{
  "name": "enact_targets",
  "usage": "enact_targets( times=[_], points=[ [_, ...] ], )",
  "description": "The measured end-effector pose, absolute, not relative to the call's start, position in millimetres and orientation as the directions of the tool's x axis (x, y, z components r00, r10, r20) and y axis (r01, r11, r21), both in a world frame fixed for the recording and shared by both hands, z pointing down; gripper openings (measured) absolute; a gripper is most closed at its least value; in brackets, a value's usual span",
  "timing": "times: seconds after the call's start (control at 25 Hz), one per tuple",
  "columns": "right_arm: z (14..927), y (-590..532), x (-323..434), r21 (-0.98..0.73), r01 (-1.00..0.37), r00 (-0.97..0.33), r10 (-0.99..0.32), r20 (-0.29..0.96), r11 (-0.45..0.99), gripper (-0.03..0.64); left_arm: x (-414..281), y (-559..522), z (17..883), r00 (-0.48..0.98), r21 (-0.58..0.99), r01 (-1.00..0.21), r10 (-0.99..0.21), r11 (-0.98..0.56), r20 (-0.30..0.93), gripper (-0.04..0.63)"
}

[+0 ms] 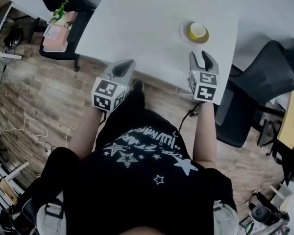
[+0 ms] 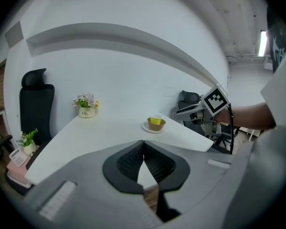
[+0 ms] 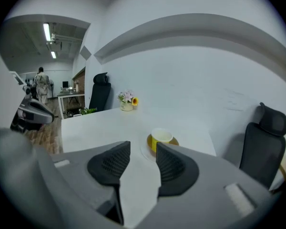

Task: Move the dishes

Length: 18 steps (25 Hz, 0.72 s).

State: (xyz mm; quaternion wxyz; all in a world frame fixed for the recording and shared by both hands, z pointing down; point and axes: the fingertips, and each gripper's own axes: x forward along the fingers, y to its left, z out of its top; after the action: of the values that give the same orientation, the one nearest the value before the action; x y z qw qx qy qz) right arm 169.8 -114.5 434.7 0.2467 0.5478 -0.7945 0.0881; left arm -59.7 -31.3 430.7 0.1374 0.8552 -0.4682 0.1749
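**Head view:** A person stands at the near edge of a white table (image 1: 147, 23) with a gripper in each hand. The yellow cup (image 1: 197, 31) sits on a white plate (image 1: 183, 33) toward the table's right side. It lies straight ahead of the right gripper (image 1: 202, 58), which hangs over the table's near edge. The left gripper (image 1: 123, 67) is at the same edge but well off to the side of the dishes.

**Left gripper view:** The left gripper's (image 2: 143, 144) pads are pressed together with nothing in them. On the table, the cup sits in a brown bowl (image 2: 156, 124) on the plate, ahead and to the right of these jaws. A flower pot (image 2: 86, 111) stands at the table's far end.

**Right gripper view:** The right gripper's (image 3: 142, 147) jaws stand wide apart and empty. The cup (image 3: 161, 137) rests on the table just beyond the gap, a little toward the right pad and not yet between the pads. The stack is round and upright, so there is no long axis to line up with. The right hand looks the nearer one, and it probably needs little more than a straight reach forward.
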Motion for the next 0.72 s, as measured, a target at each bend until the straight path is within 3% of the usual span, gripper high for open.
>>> enact_targets(
  times=[0.2,0.44,0.72],
  points=[
    [450.0,-154.7,163.9,0.286,-0.866,-0.190,-0.798,0.572,0.411,0.175,-65.1,-92.6,432.8,0.560,0.083,-0.807,-0.714,-0.584,0.420,0.011],
    [472.4,-191.8,163.5,0.499,-0.715,-0.051,-0.749,0.661,0.489,0.175,-71.8,-142.3,438.9,0.602,0.088,-0.771,-0.677,-0.631,0.422,0.011],
    [491.0,-218.5,165.6,0.583,-0.600,0.060,-0.695,0.716,0.548,0.132,-82.5,-177.6,448.1,0.634,0.107,-0.744,-0.646,-0.660,0.424,0.011]
  ],
)
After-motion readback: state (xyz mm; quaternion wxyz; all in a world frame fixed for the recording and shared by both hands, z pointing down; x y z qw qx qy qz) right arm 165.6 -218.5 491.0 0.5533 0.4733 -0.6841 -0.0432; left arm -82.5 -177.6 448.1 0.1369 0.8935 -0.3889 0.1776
